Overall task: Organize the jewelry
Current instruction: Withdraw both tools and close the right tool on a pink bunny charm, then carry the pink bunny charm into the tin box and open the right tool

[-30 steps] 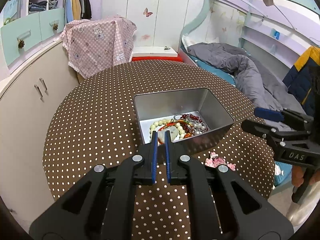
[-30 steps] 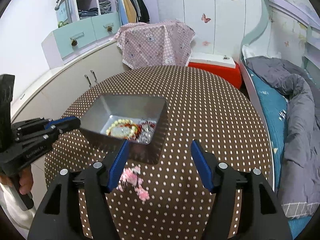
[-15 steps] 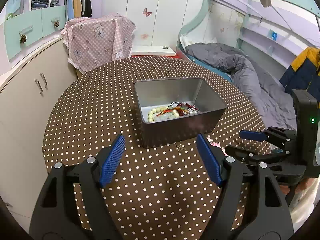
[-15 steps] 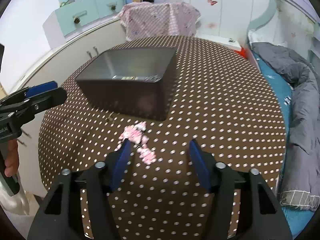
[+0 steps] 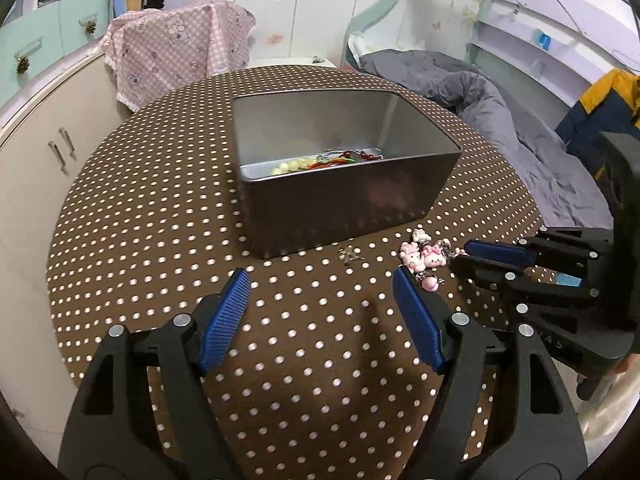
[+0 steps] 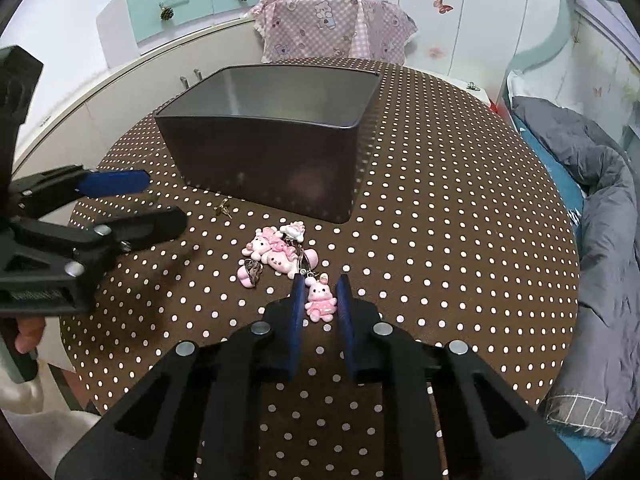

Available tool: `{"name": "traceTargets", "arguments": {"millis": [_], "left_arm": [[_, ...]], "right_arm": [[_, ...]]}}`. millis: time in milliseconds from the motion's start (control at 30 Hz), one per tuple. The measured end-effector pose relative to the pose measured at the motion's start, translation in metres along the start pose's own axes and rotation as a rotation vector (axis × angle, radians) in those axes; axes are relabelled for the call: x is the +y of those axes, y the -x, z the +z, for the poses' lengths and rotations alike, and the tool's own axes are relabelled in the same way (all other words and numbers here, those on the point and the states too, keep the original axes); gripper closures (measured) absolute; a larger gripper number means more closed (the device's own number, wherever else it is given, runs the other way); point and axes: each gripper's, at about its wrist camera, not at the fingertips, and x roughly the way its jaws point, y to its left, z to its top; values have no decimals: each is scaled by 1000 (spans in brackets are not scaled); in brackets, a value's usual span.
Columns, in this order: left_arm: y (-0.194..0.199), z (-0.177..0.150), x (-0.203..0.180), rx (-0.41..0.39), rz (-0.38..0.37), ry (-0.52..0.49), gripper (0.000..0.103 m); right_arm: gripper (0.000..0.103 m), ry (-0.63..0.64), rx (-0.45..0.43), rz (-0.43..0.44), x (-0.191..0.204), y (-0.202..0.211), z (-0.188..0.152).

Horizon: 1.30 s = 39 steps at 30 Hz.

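the right gripper has dropped and narrowed around the pink bunny charm, not yet clamped; the left gripper, now spread wide, has backed off the tin near the bench's front edge.

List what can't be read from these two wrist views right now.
- Grey metal tin, right wrist view: its contents, hidden by the near wall.
- Same tin, left wrist view: the beads show only partly above the near rim.
- Small gold trinket: too small to identify.
- Right claw: whether its pads touch the pink bunny charm between them.
- Pink charm cluster, left view: partly behind the right claw.
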Motion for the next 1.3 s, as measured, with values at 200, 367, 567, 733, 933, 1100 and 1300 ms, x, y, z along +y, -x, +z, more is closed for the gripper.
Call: {"name": "traceTargets", "arguments": {"millis": [200, 367, 567, 733, 933, 1100, 1300], "left_arm": [[-13, 5, -9, 9, -9, -23, 50], [-25, 9, -10, 27, -4, -8, 70], [-29, 10, -12, 23, 16, -27, 93], [-27, 9, -8, 20, 21, -20, 95], [-17, 8, -6, 1, 22, -17, 95], [-4, 10, -7, -27, 23, -26, 95], [19, 18, -7, -85, 15, -34, 95]], "right_arm": [[89, -40, -16, -20, -11, 9, 2], [89, -65, -34, -36, -22, 16, 2], [88, -77, -40, -39, -31, 19, 1], [88, -82, -47, -40, -31, 19, 5], [89, -76, -65, -38, -31, 25, 11], [89, -61, -100, -37, -29, 32, 21], [89, -38, -161, -29, -26, 44, 39]]}}
